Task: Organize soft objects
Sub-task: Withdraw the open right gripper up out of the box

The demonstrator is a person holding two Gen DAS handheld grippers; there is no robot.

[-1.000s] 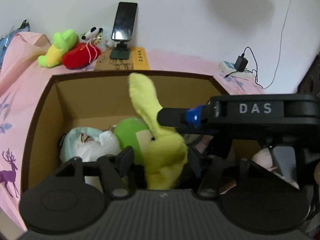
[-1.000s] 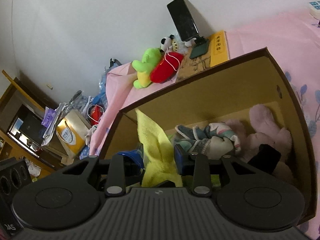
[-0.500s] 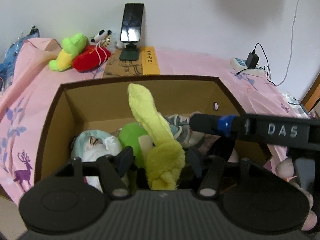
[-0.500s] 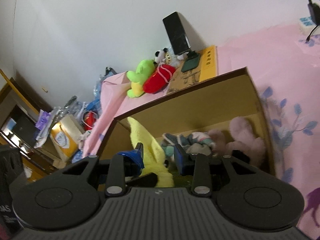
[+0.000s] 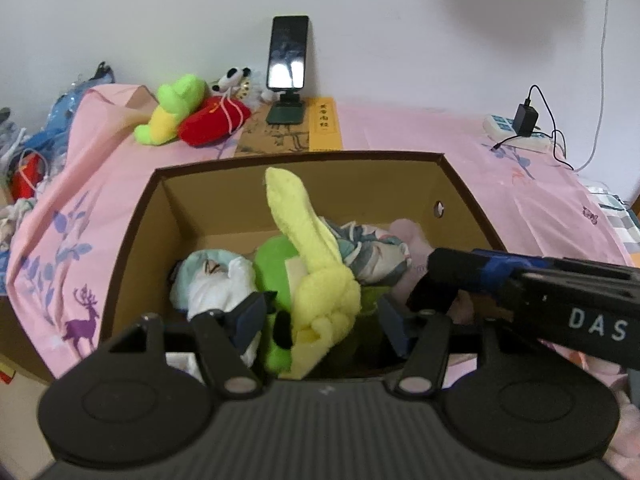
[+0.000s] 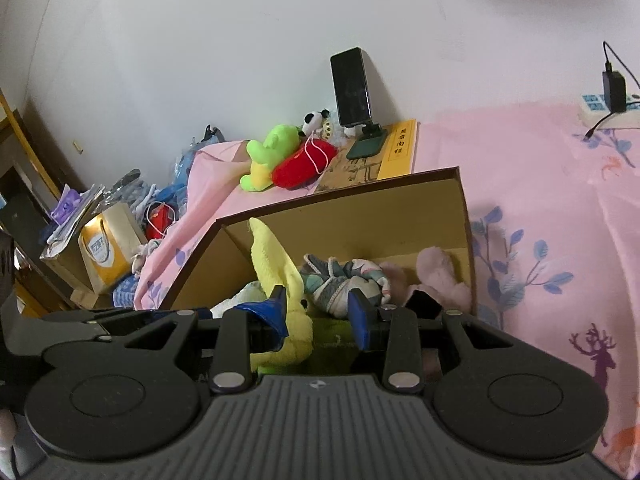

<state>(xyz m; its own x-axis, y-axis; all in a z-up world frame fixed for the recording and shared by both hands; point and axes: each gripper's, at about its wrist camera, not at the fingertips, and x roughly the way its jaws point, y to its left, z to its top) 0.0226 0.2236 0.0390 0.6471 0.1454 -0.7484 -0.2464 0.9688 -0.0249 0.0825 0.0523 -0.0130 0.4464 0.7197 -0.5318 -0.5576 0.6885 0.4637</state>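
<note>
A brown cardboard box [image 5: 300, 159] stands on the pink bedsheet, and several soft toys lie in it. A yellow plush [image 5: 320, 292] with one long ear pointing up rests in the middle of them. My left gripper [image 5: 322, 322] hangs over the box's near side. Its jaws are opening, with the yellow plush lying loose between them and a gap at each pad. My right gripper [image 5: 434, 280] reaches in from the right, clear of the plush. In the right wrist view that gripper [image 6: 318, 314] is open with nothing pinched, and the yellow plush [image 6: 276, 256] shows behind its left finger.
Also in the box are a green plush [image 5: 276, 260], a white-and-teal doll [image 5: 212, 280], a grey doll [image 5: 372, 252] and a pink plush [image 5: 412, 236]. Beyond it lie a green frog [image 5: 176, 108], a red plush [image 5: 212, 124], a phone on a stand [image 5: 288, 56] and a power strip [image 5: 516, 132].
Both grippers have lifted and drawn back from the box. The right gripper's tip has left the yellow plush's ear and slid away to the right. The plush stays in the box.
</note>
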